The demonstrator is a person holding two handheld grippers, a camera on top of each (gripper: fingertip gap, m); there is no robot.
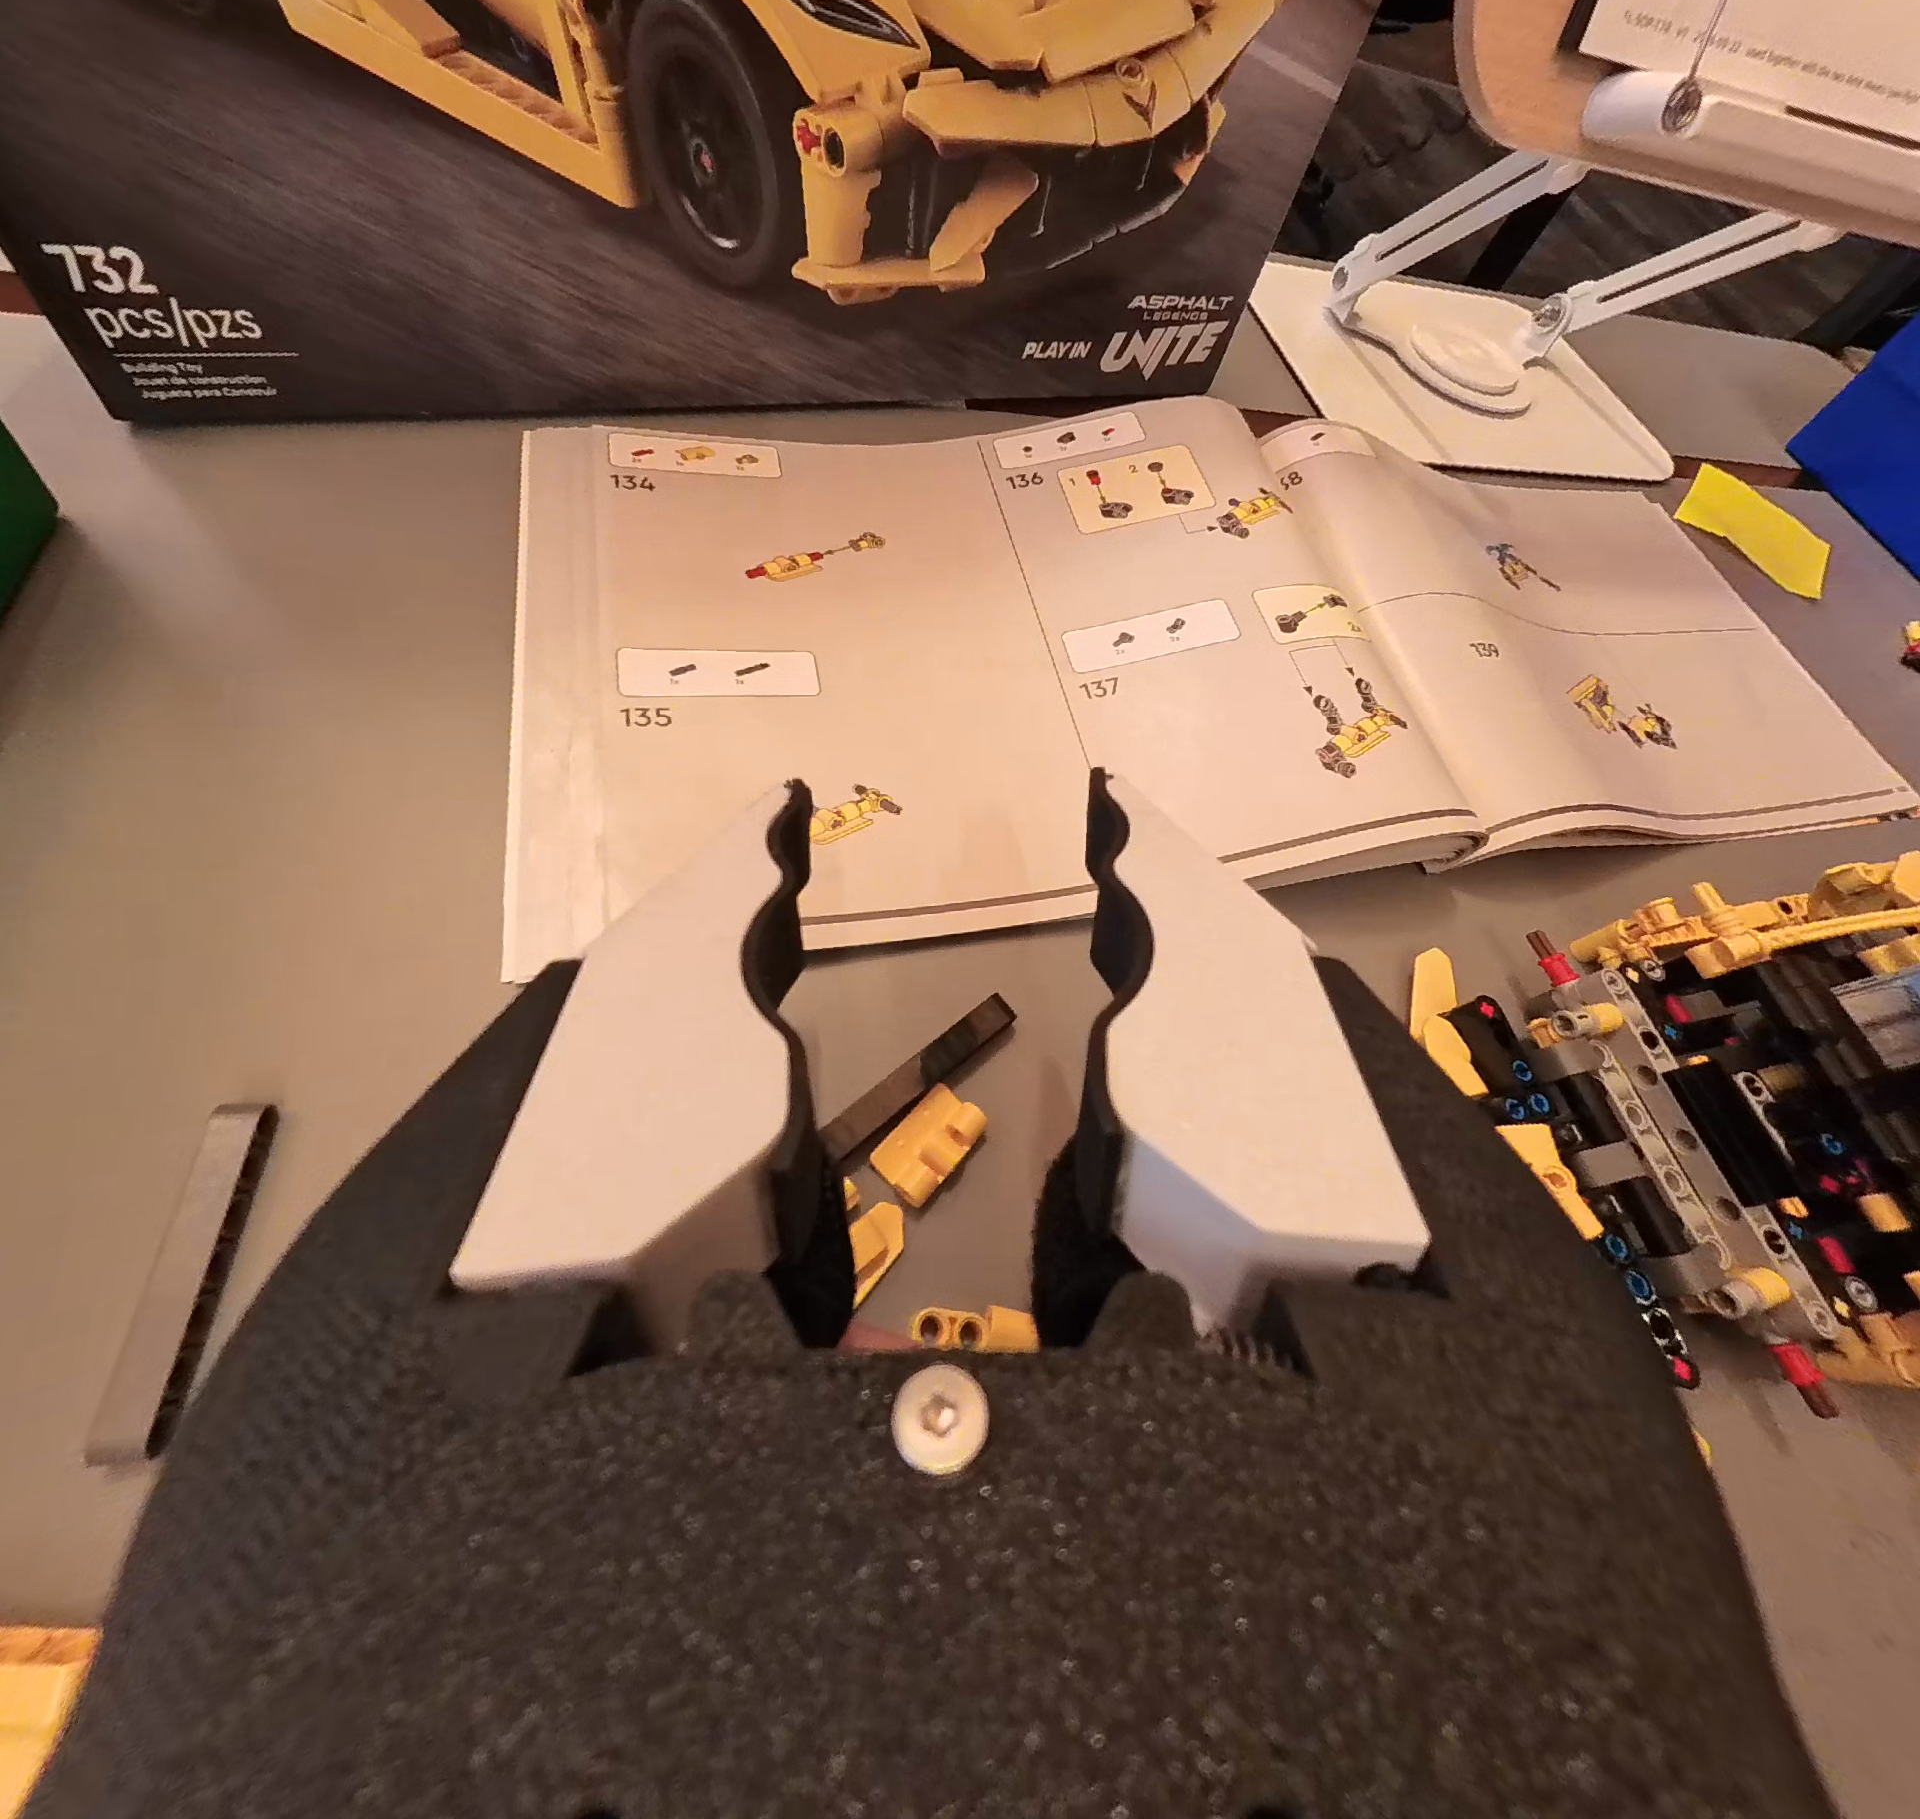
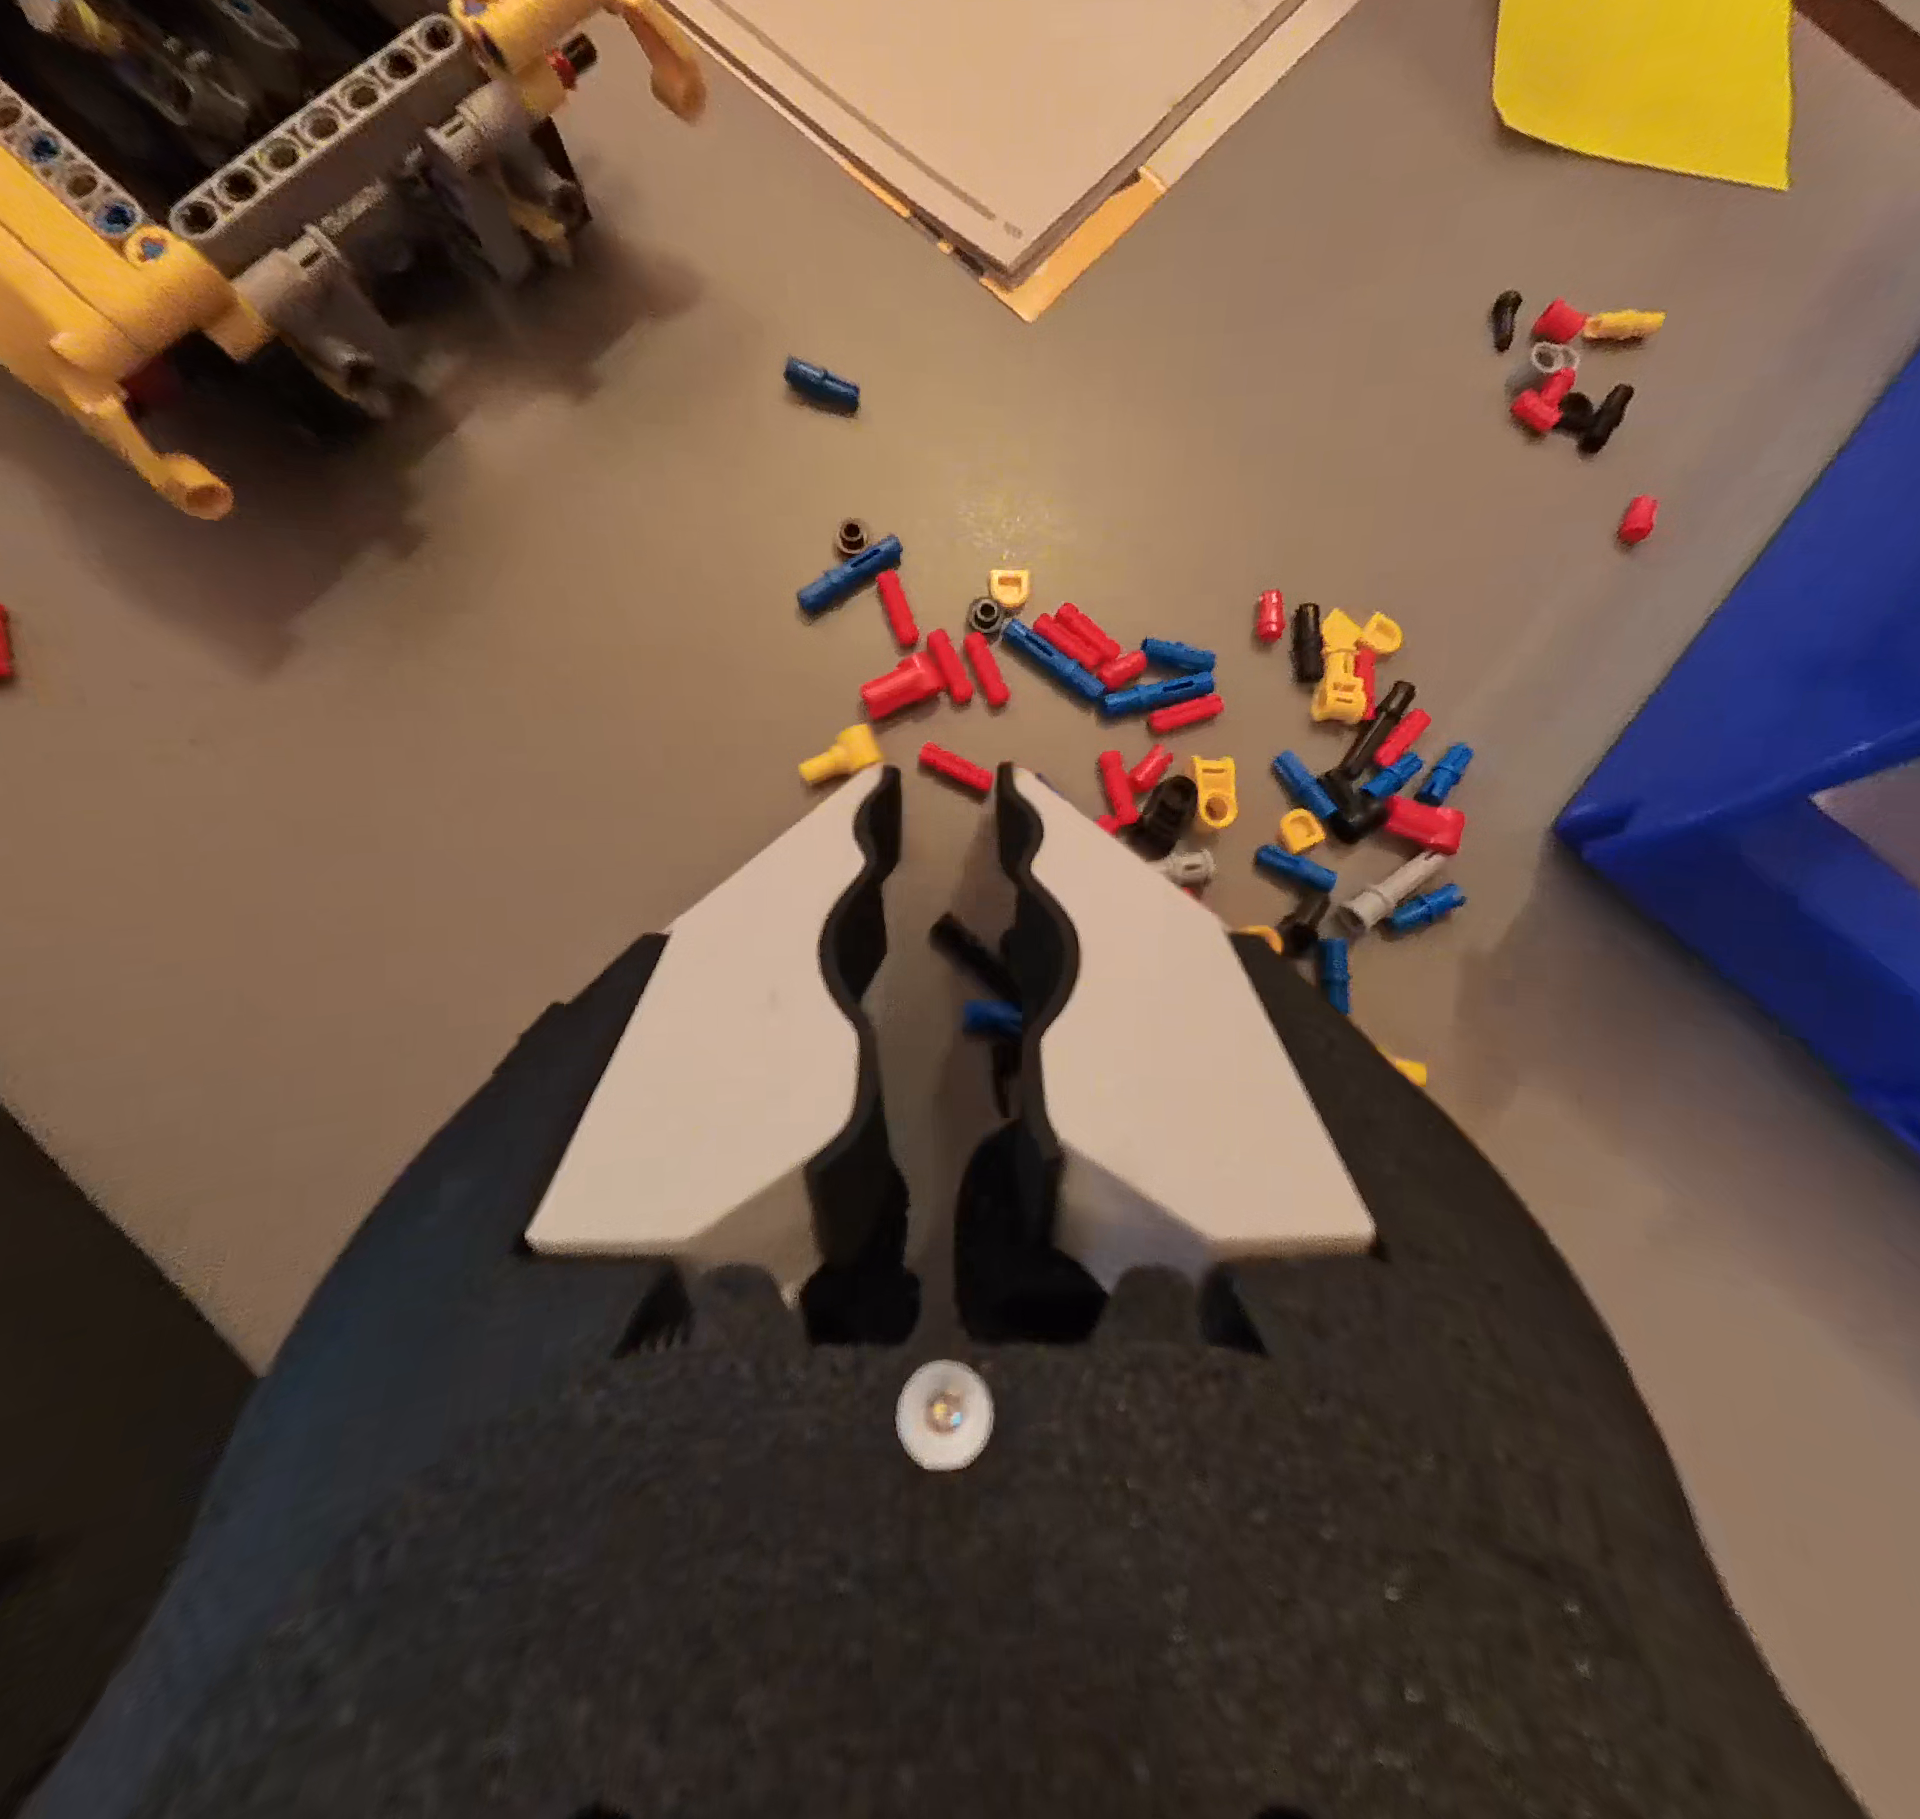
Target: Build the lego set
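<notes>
- Left claw (image 1: 943, 795) gapes wide and empty above a yellow connector (image 1: 928, 1143) and a black beam (image 1: 920, 1068) whose long axis angles up-right toward the open manual (image 1: 935, 647).
- Right claw (image 2: 943, 777) is narrowly parted, holding nothing, over scattered pins (image 2: 1091, 663) on the counter (image 2: 520, 782).
- The half-built car (image 2: 208, 138) sits far-left of it.

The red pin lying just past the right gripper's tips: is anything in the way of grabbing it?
Nothing visible blocks it. The right gripper is open, and the red pin lies on bare table by its tips, apart from the other pins.
</notes>
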